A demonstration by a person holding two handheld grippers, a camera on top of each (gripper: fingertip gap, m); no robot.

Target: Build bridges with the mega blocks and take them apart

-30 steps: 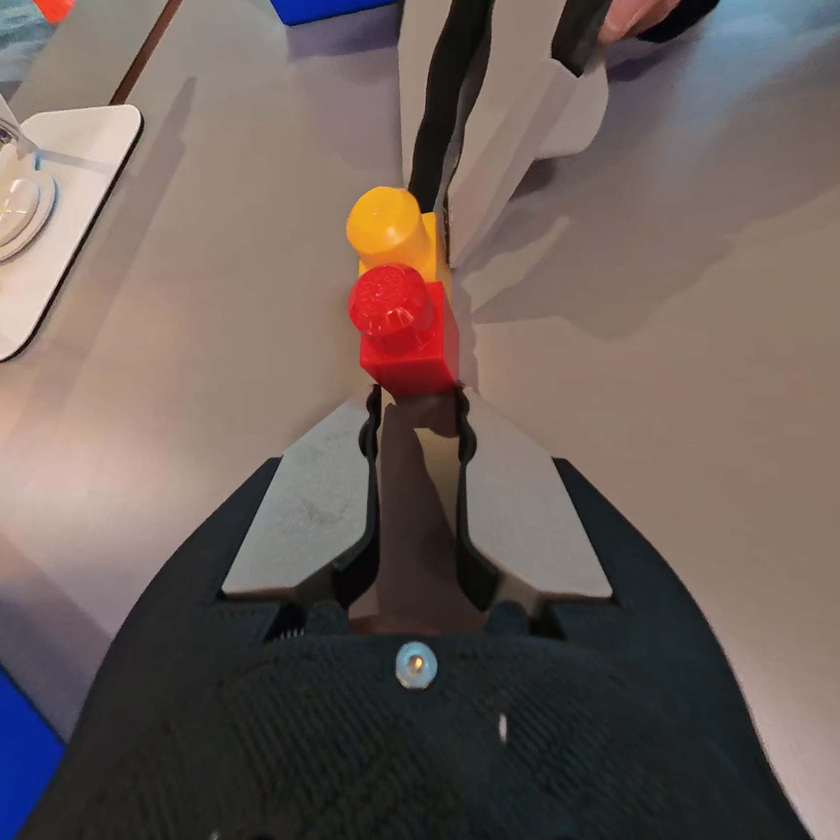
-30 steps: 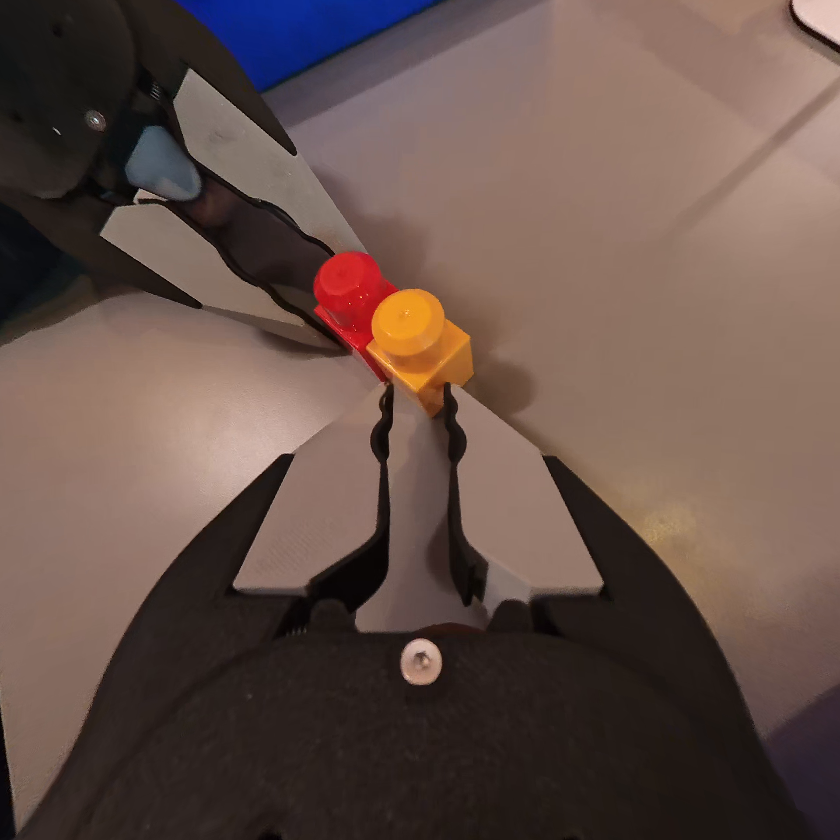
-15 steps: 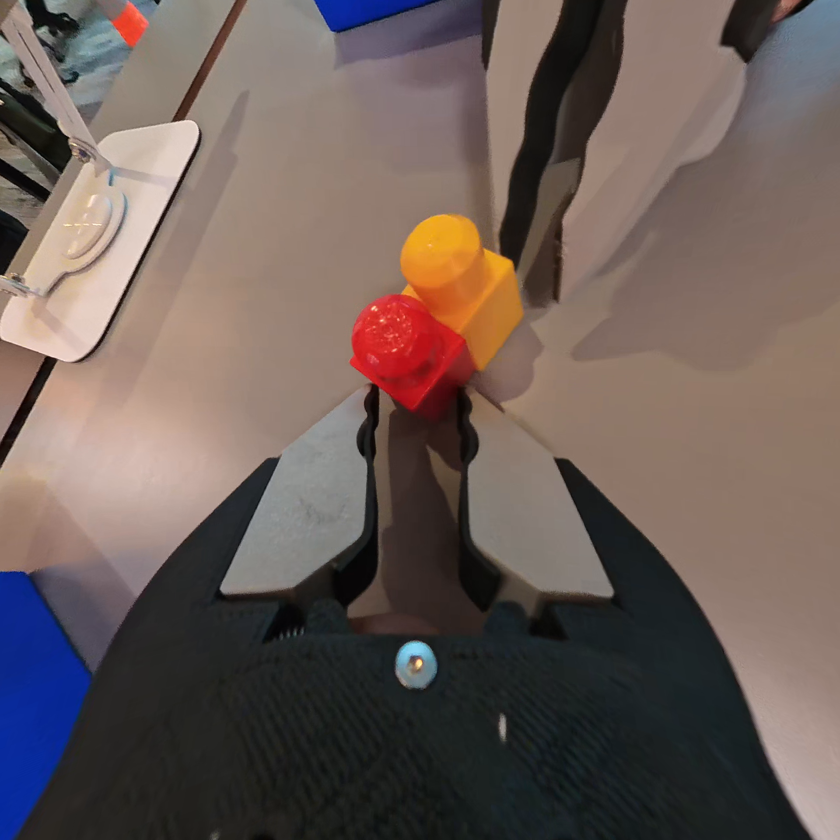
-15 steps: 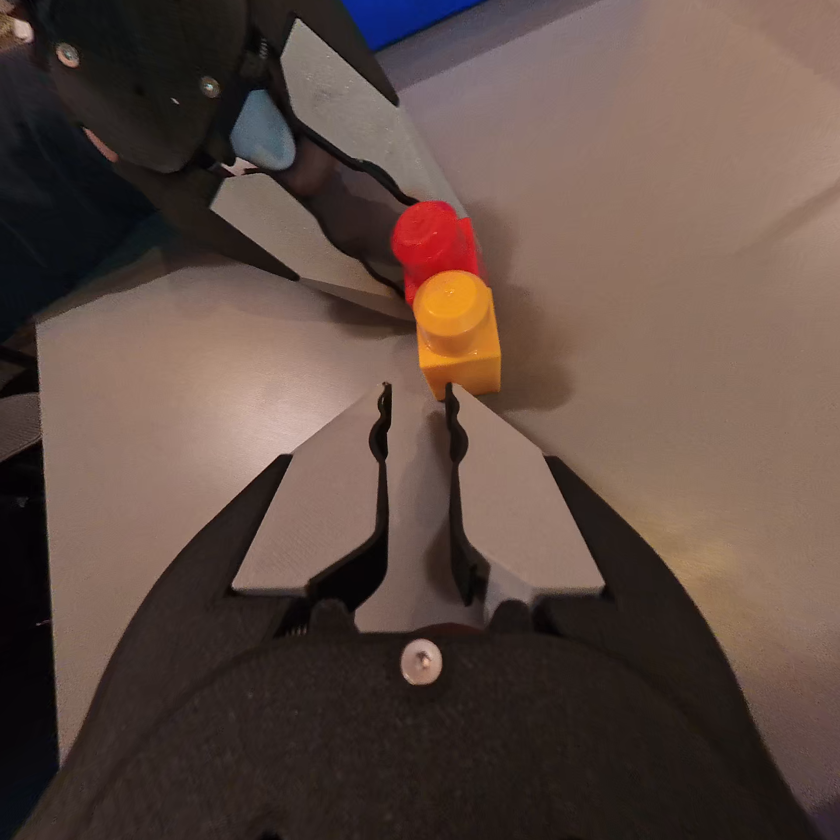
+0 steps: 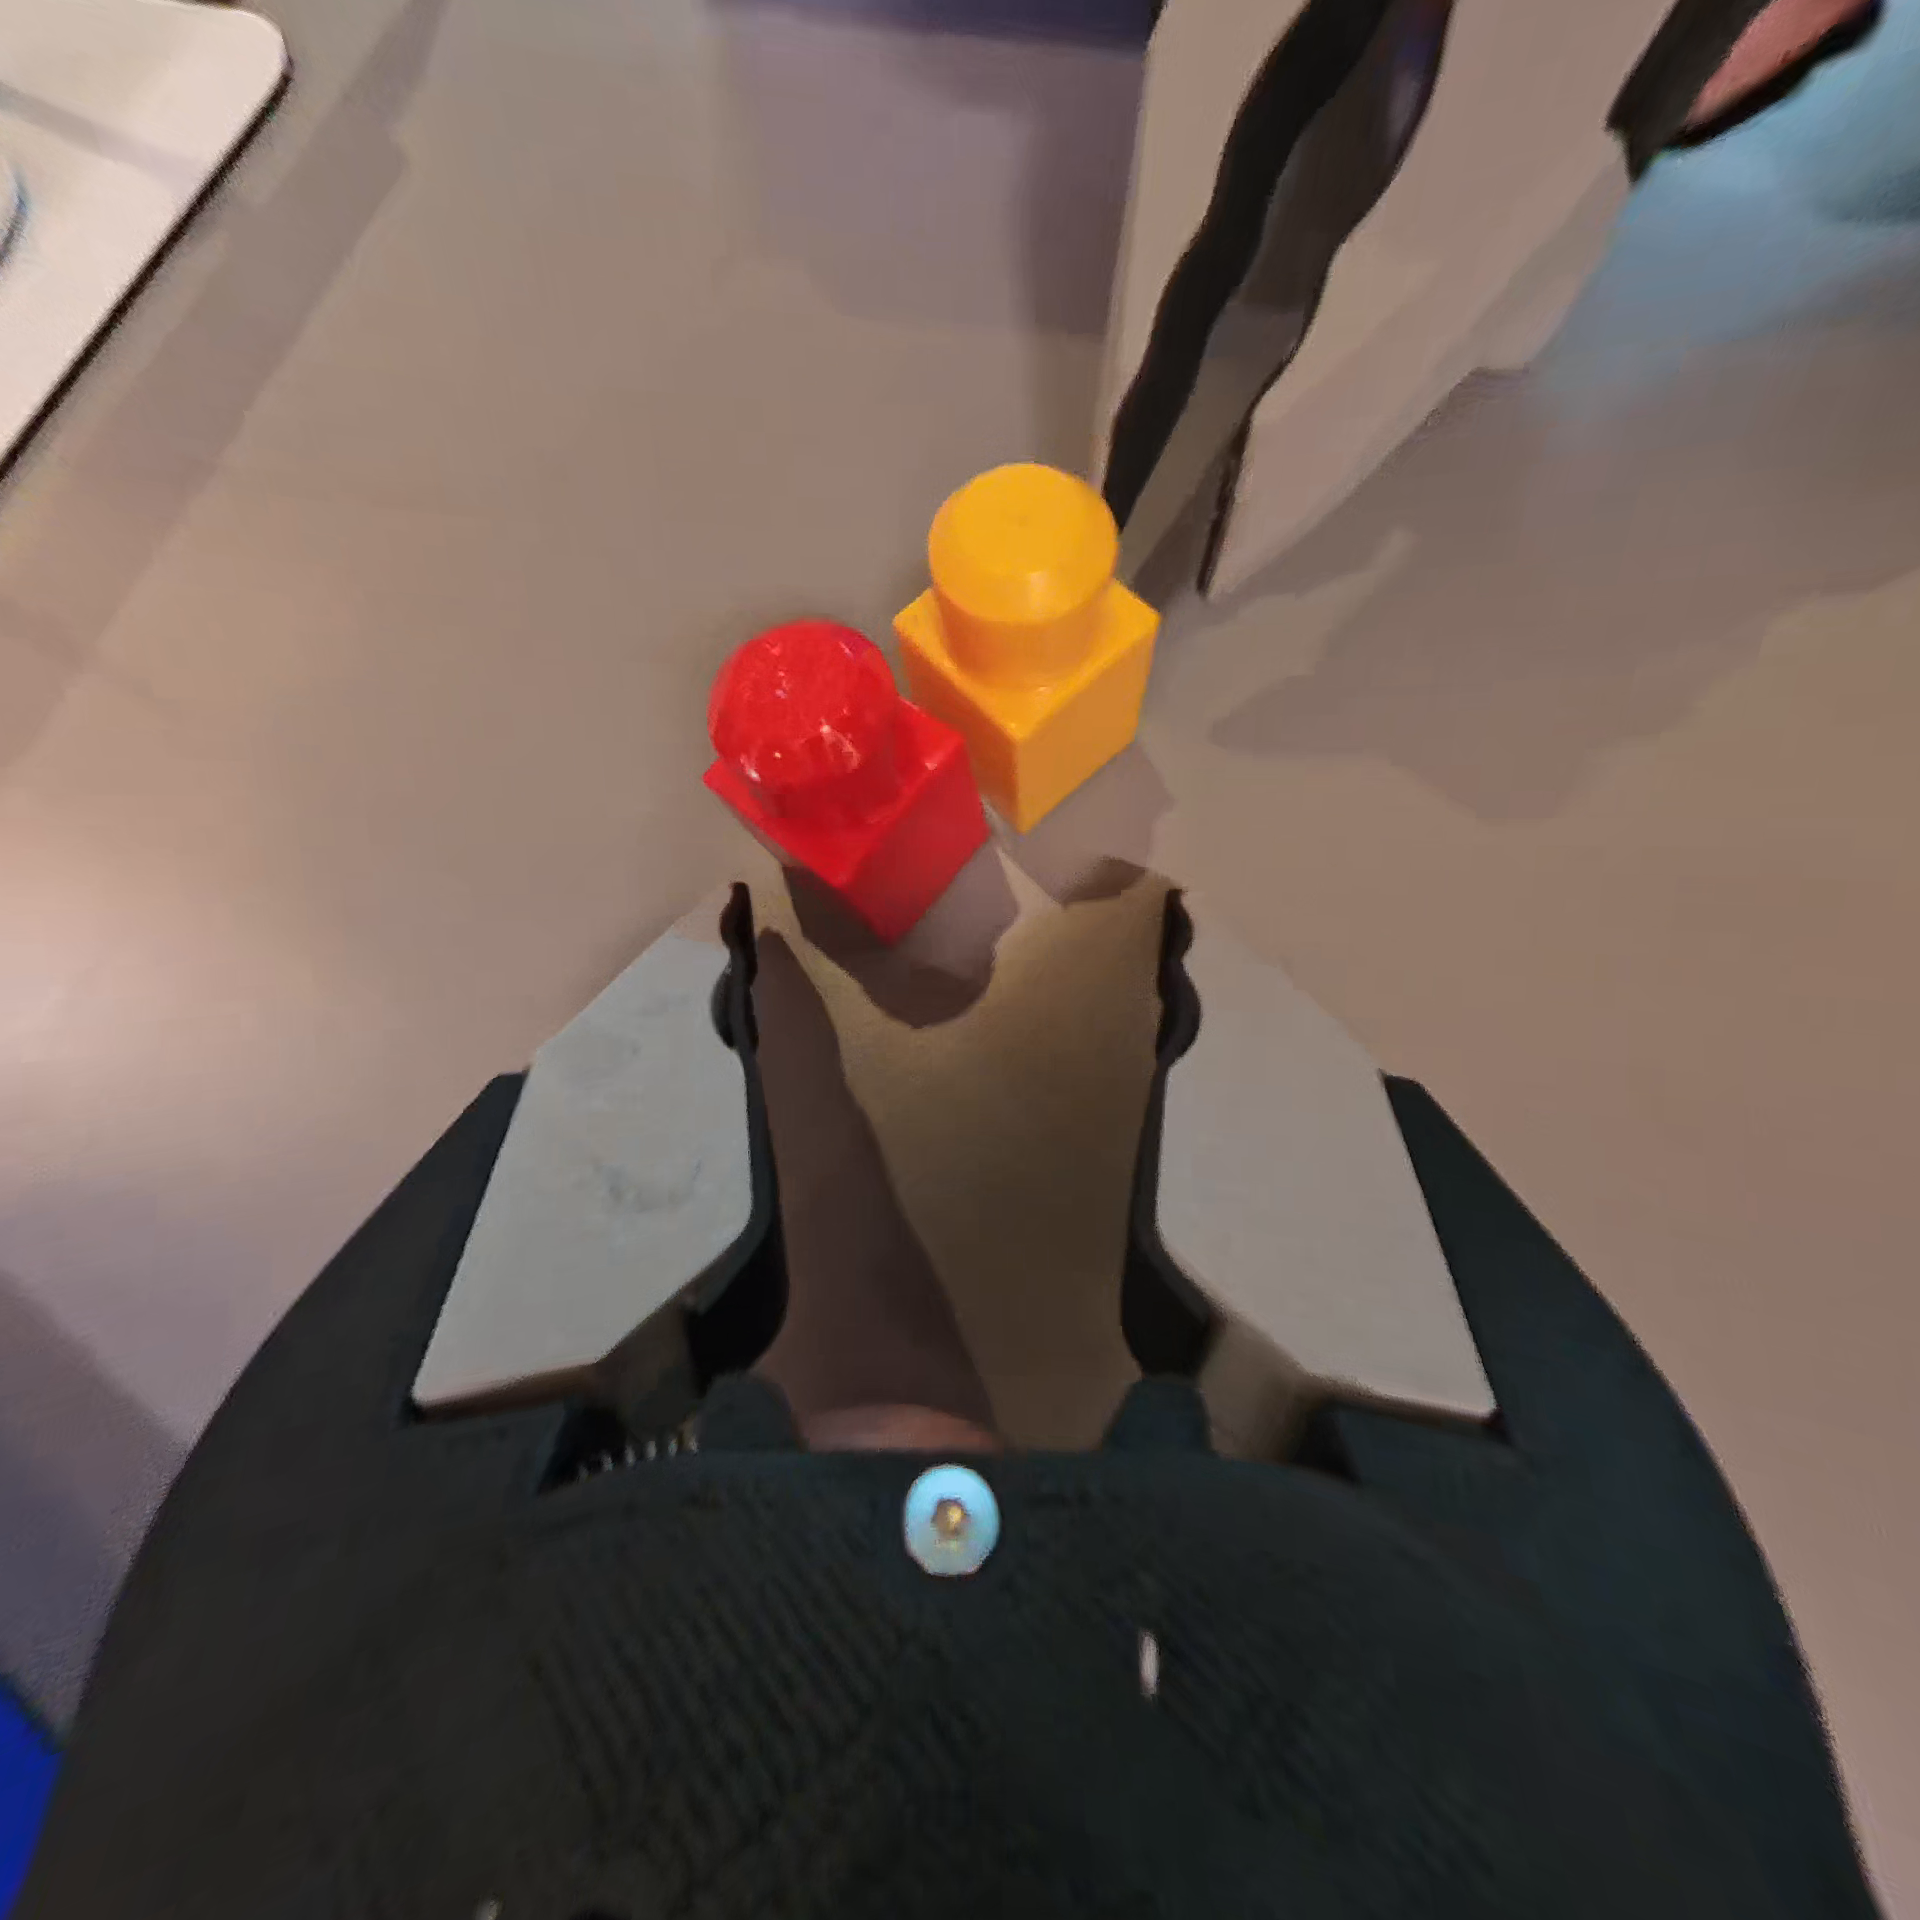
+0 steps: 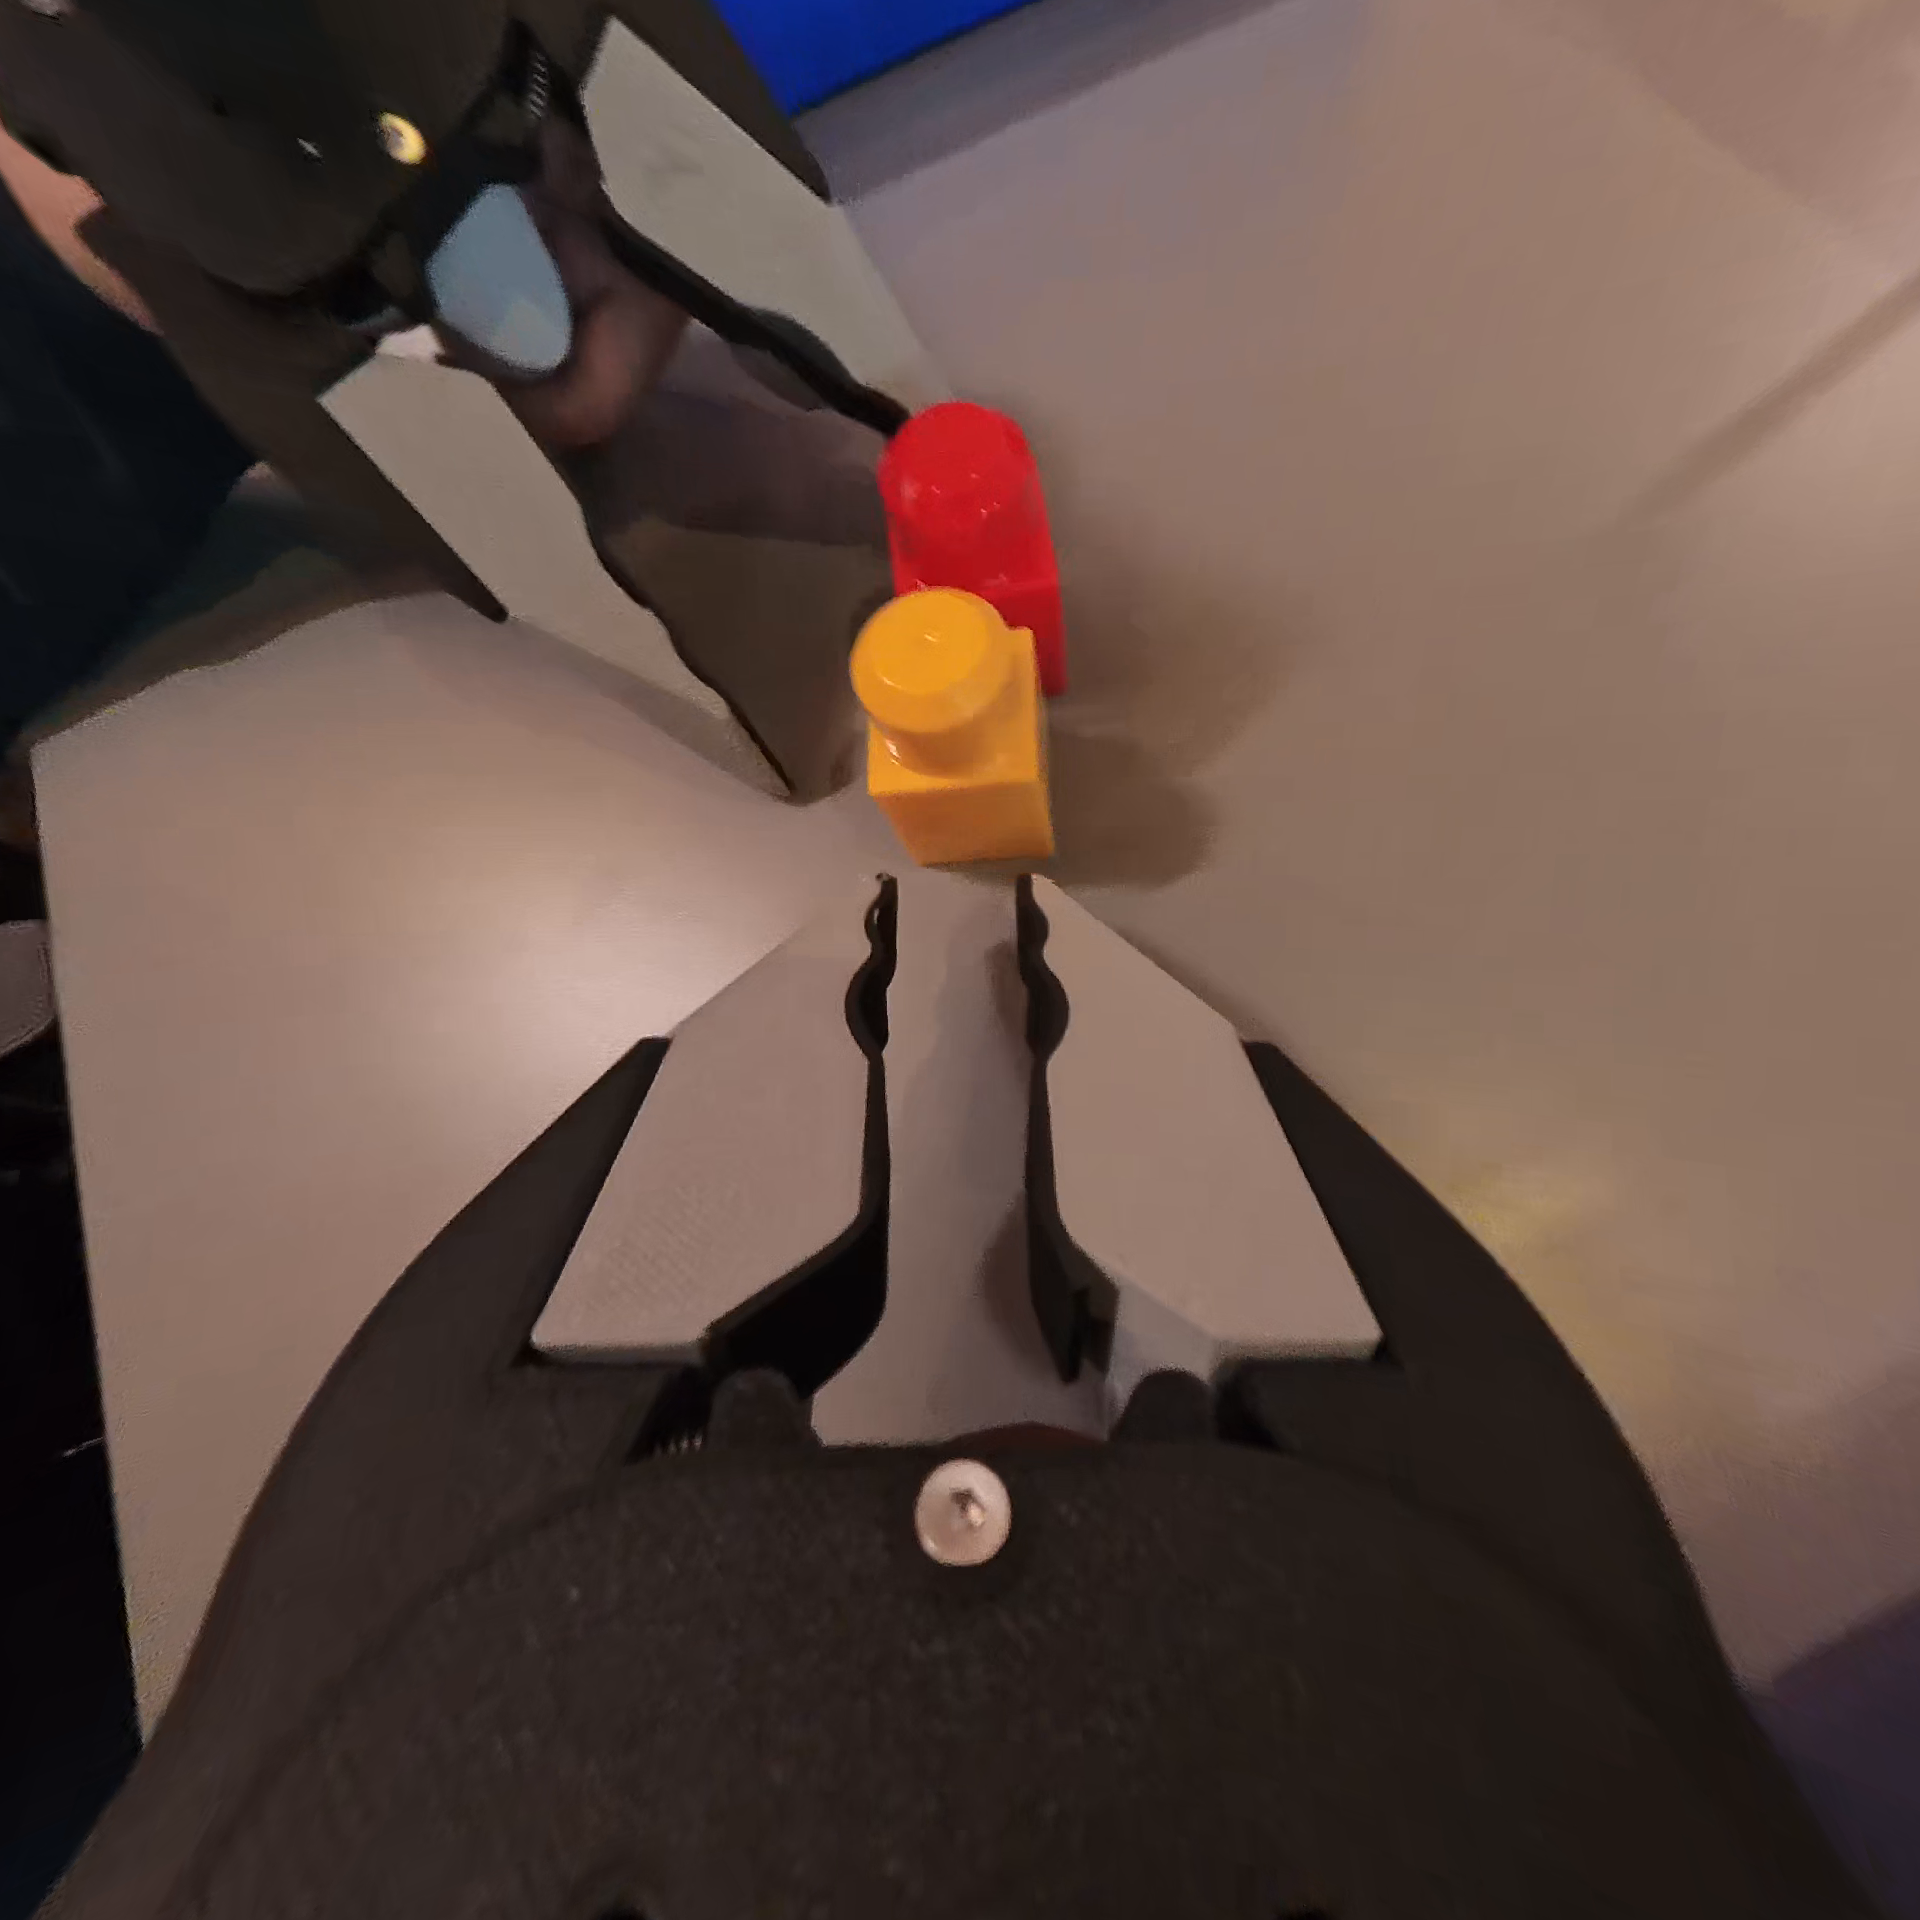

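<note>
Two single-stud mega blocks stand upright on the grey table (image 5: 416,499), studs pointing up, long axis vertical. Red block (image 5: 852,774) and yellow block (image 5: 1029,649) sit side by side, touching or nearly so; cannot tell if a sliver of gap remains. In the left wrist view both are turned corner-on toward the camera, with the yellow one farther off and to the right. In the right wrist view the yellow block (image 6: 956,727) is nearer, red block (image 6: 971,530) just behind it.

Left gripper (image 5: 951,904) is spread wide, holding nothing; red block sits just beyond its fingertips, closer to the left finger, not between them. Right gripper (image 6: 954,881) has a narrower gap, also released and empty; yellow block stands just past its tips, apart from them. Both grippers angle down at the table from opposite sides of the pair. Far gripper shows in each view: left gripper (image 6: 831,592) fingers splayed beside the red block, right gripper (image 5: 1174,520) tips close behind the yellow block.

Open grey table to the right of the blocks in both views. White pad (image 5: 94,208) lies at the far left in the left view, well apart. Table edge runs down the left side in the right view. Blue thing (image 6: 862,42) at the top, far from the blocks.
</note>
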